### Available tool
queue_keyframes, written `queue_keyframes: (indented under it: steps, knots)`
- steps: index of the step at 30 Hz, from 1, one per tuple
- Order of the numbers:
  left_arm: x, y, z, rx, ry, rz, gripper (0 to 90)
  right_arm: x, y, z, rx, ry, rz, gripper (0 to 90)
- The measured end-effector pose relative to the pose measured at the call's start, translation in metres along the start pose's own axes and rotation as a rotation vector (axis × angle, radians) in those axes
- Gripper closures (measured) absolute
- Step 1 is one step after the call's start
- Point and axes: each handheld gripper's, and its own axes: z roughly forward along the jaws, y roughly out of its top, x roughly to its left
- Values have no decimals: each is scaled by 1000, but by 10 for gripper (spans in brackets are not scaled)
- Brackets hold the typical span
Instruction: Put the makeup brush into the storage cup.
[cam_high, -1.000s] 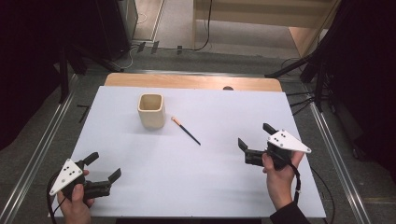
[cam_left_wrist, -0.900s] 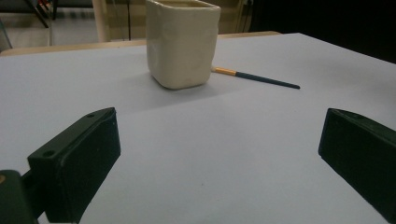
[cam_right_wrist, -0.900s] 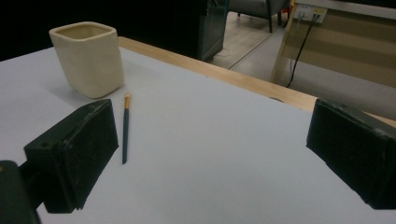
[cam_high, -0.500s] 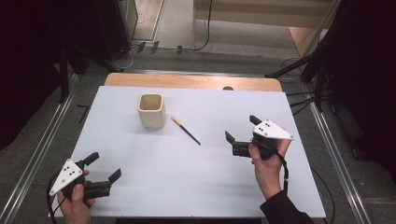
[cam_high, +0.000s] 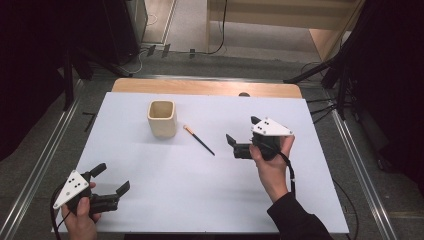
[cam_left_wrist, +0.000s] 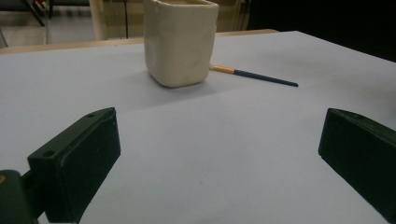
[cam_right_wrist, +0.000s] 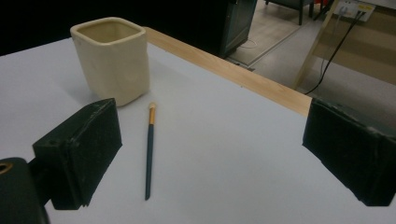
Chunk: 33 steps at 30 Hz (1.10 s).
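Note:
A cream square cup (cam_high: 162, 119) stands upright on the white tabletop (cam_high: 200, 190), left of the middle. Just right of it lies a thin dark brush (cam_high: 199, 140) with an orange ferrule, its pale tip toward the cup. My right gripper (cam_high: 243, 131) is open and empty, a short way right of the brush handle and aimed at it. In the right gripper view the brush (cam_right_wrist: 149, 149) lies nearer the left jaw, with the cup (cam_right_wrist: 112, 58) beyond. My left gripper (cam_high: 111, 179) rests open and empty near the front left corner, facing the cup (cam_left_wrist: 180, 42) and brush (cam_left_wrist: 254, 76).
A wooden strip (cam_high: 205, 87) runs along the table's far edge. Metal floor rails (cam_high: 45, 150) flank both sides of the table. Dark equipment and cables stand on the floor beyond.
My right gripper has moved left and slightly away from the front edge, toward the brush. The left gripper, cup and brush have stayed put.

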Motion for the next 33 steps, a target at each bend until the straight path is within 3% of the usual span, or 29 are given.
queue_keyframes:
  steps: [8, 15, 25, 29, 31, 33]
  knots:
    - [0, 0, 0, 1, -6, -2, 0, 4, 8, 15, 29, 12, -20, 61]
    - [0, 0, 0, 2, -8, 1, 0, 3, 14, 29, 47, 29, 10, 81]
    - [-1, 0, 1, 1, -11, 1, 0, 9, 23, 51, 107, 41, -31, 138]
    - [0, 0, 1, 2, -10, -1, 0, 12, 25, 62, 151, 62, -36, 150]
    - [0, 0, 1, 3, -12, -1, 0, 13, 26, 71, 216, 59, -22, 197]
    - [0, 0, 1, 2, -13, 0, 0, 13, 26, 78, 252, 93, 0, 218]
